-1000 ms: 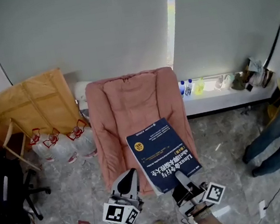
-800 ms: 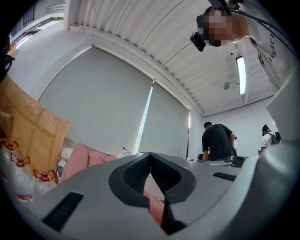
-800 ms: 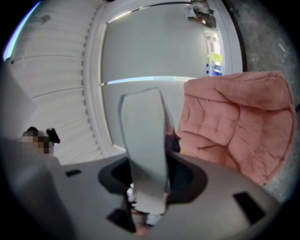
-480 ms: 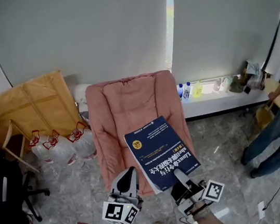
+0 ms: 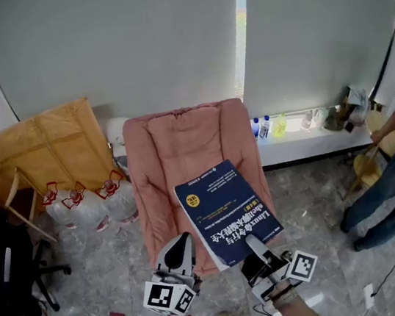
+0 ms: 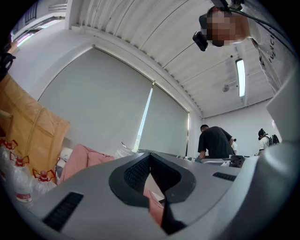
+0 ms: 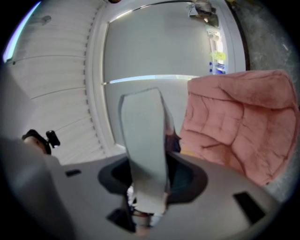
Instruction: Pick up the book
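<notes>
- Right hand-held gripper [image 5: 254, 245] is clenched on the near short edge of the dark-blue softcover book [image 5: 227, 211]. Its own view shows the book edge-on between the two jaws, with the pads pressing on both faces.
- Left hand-held gripper [image 5: 180, 247] carries nothing. Its jaws are drawn together to a point, and it sits just beside the book's near left corner, apart from it.
- From the right hand-held gripper the book stretches straight ahead and away. Its long axis runs along the line of the jaws, slanting up and left in the head view.
- The book's cover faces up toward the head camera and its print reads upside down from there, so the top of the cover seems to lie nearest the grip.
- The book hangs over the seat of the pink padded lounge chair [image 5: 181, 145]. In the right gripper view its far end stands against the pale wall, so it looks lifted clear.
- Judged from this, the pick-up is essentially done. The one-edge hold leaves a long overhang that could sag or twist, and the left hand-held gripper is near enough to steady it.
</notes>
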`<state>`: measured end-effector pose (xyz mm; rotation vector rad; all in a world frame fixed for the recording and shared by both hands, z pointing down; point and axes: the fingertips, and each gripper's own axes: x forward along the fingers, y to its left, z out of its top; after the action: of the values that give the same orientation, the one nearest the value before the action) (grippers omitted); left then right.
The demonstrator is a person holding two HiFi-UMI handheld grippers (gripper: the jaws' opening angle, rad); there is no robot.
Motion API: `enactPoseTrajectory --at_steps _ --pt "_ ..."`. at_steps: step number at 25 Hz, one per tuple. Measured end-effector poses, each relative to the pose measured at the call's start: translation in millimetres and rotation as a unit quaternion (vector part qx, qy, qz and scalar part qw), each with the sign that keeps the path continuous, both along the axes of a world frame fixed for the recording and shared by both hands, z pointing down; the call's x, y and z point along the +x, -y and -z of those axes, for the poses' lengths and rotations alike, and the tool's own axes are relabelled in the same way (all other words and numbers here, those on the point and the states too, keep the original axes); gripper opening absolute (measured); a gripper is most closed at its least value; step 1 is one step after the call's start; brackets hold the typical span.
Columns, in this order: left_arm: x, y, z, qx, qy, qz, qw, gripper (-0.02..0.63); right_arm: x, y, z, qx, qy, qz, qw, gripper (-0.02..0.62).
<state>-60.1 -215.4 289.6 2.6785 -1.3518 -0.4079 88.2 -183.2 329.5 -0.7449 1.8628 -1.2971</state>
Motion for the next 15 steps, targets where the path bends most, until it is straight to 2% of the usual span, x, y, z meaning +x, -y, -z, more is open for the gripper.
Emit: enactPoseTrajectory --at_steps 15 --pt "-14.2 -4.0 0.6 -0.008 -0.002 0.008 0.9999 0.009 -5.8 -1.4 8.5 0.007 0.000 0.004 1.000 0.179"
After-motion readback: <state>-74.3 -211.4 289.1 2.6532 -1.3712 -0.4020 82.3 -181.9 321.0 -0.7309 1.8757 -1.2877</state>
